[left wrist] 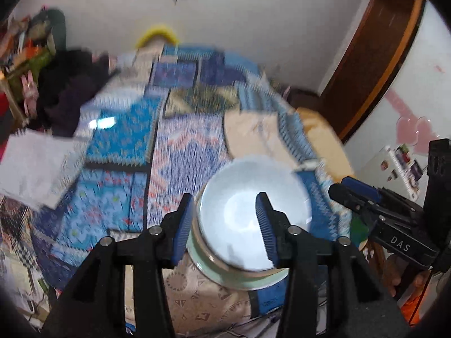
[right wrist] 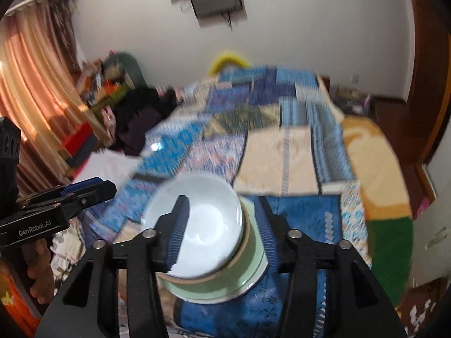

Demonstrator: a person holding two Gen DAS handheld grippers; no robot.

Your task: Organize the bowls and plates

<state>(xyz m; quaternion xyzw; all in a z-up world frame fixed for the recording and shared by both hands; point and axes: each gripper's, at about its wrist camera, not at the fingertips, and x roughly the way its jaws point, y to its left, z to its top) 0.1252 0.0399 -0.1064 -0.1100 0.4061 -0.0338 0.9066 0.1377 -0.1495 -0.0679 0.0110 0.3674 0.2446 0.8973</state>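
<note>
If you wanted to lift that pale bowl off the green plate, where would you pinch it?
On the rim of the white bowl, from above, one finger inside and one outside. It sits upright on the green plate, and its thin wall suits a narrow pinch.

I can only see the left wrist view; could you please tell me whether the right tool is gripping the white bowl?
Observer: No. The right tool is open: one finger is over the bowl, the other outside the green plate beneath it, and neither appears to press.
Operator: Thank you. What is at the far left of the room?
Observer: A long orange-pink curtain hangs there, lit from behind.
</note>
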